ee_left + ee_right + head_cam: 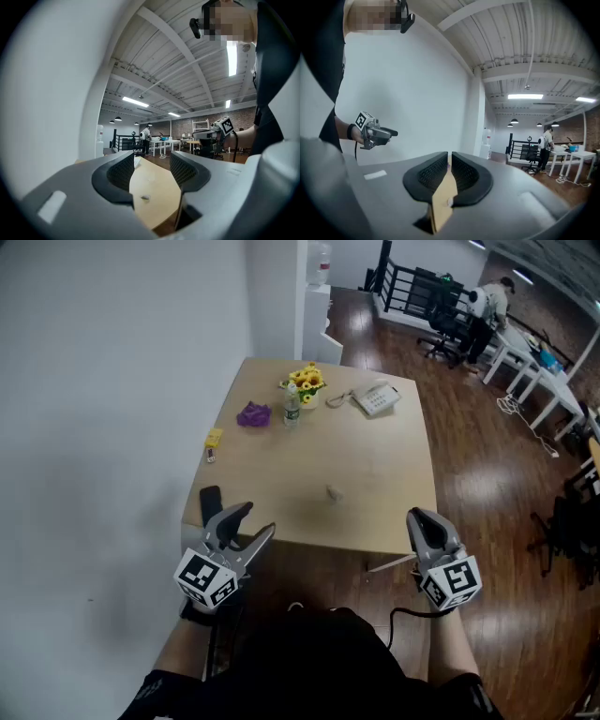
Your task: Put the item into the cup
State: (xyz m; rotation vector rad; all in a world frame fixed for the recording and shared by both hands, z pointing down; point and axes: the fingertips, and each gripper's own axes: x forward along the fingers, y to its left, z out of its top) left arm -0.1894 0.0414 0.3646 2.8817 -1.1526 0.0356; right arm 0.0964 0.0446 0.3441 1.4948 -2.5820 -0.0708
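Left gripper has its jaws wide apart and empty. The right gripper has its jaws all but together, also empty, and both are held off the near edge of the table. The item (small, pale, hard to make out) lies alone mid-table, well apart from both grippers, and I can make out no cup near the flowers. Risk: so small a piece could skid or flick away if the jaws close off-centre, or slip out during the carry.

Surface: light wooden table
Far end: yellow flowers, clear plastic bottle, purple crumpled wad, white telephone
Middle: small pale object
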